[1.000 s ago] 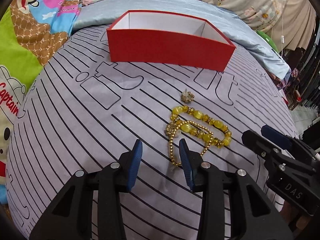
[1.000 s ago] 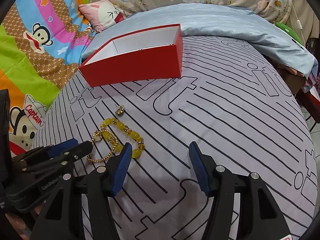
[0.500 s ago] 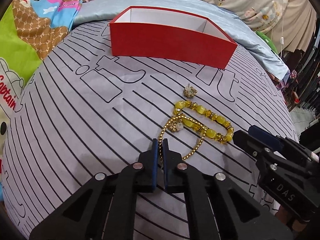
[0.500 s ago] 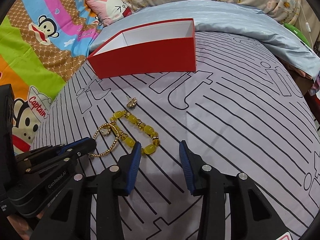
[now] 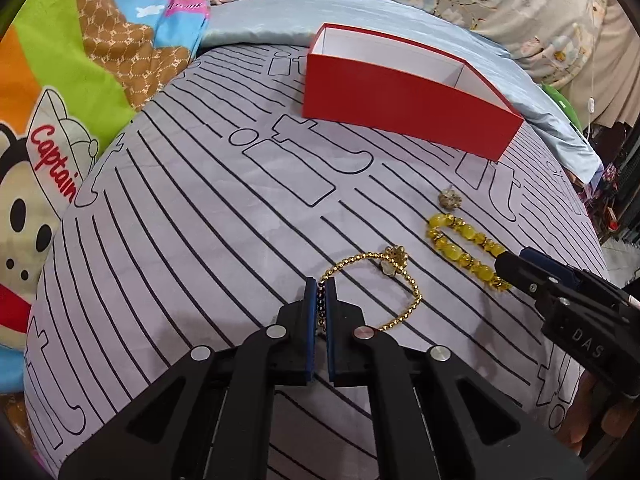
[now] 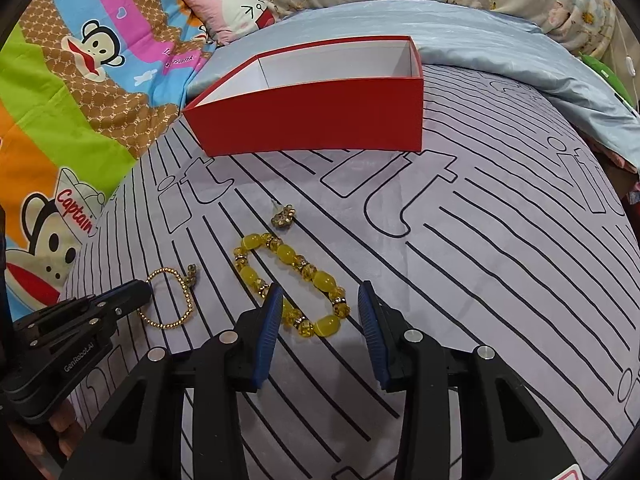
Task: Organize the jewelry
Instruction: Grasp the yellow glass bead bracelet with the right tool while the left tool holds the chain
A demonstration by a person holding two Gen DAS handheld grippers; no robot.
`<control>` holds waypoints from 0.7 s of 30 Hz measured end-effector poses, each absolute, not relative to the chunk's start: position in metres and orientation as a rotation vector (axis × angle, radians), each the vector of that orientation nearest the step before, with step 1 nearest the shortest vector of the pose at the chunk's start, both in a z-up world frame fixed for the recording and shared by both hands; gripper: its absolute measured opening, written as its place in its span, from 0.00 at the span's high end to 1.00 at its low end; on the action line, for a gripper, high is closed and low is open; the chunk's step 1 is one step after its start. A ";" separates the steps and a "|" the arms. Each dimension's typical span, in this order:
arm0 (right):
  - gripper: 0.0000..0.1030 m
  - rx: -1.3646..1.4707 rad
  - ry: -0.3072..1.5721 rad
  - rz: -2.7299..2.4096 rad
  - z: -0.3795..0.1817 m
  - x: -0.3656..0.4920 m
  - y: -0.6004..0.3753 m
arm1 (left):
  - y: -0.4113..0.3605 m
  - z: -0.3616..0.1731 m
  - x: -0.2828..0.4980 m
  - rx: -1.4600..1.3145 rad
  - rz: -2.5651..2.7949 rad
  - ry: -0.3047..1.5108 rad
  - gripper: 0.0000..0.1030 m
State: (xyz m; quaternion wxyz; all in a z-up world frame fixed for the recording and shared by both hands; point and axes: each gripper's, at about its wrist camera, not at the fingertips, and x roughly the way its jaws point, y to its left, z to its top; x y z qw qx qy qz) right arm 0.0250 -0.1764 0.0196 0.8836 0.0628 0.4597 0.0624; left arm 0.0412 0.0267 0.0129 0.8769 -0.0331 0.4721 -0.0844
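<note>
Nothing has reached the red box (image 6: pixel 312 120) yet; what shows of its white inside is bare, and all three pieces lie on the bed in front of it. The left tool (image 5: pixel 320 300) is pinched shut on the gold bead chain (image 5: pixel 412 296), gripping the near side of its loop while the rest trails off to the tool's right on the sheet. The right tool (image 6: pixel 318 312) stands partly open, its blue pads either side of the near end of the yellow bead bracelet (image 6: pixel 288 280) without pressing on it. Just beyond the bracelet, toward the box, sits a small flower-shaped earring (image 6: pixel 283 216), untouched. So the job looks barely begun: one piece gripped, one straddled, one waiting, and each still to be carried ahead to the box.

The surface is a bed with a grey sheet (image 6: pixel 480 280) printed in black lines and outlined letters, soft and slightly creased. To the tools' left is a bright cartoon monkey blanket (image 6: pixel 80 80); behind the box lie a pale blue cover (image 5: pixel 256 20) and flowered fabric.
</note>
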 end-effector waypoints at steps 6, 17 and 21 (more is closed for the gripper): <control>0.62 0.100 0.967 0.149 0.015 0.029 -0.168 | 0.027 0.009 0.042 -0.050 -0.173 0.984 0.96; 0.48 -0.012 0.949 0.150 0.010 0.035 -0.149 | 0.024 0.007 0.041 -0.033 -0.170 0.959 0.96; 0.52 -0.067 0.934 0.135 0.008 0.035 -0.143 | 0.023 0.007 0.041 -0.031 -0.168 0.953 0.96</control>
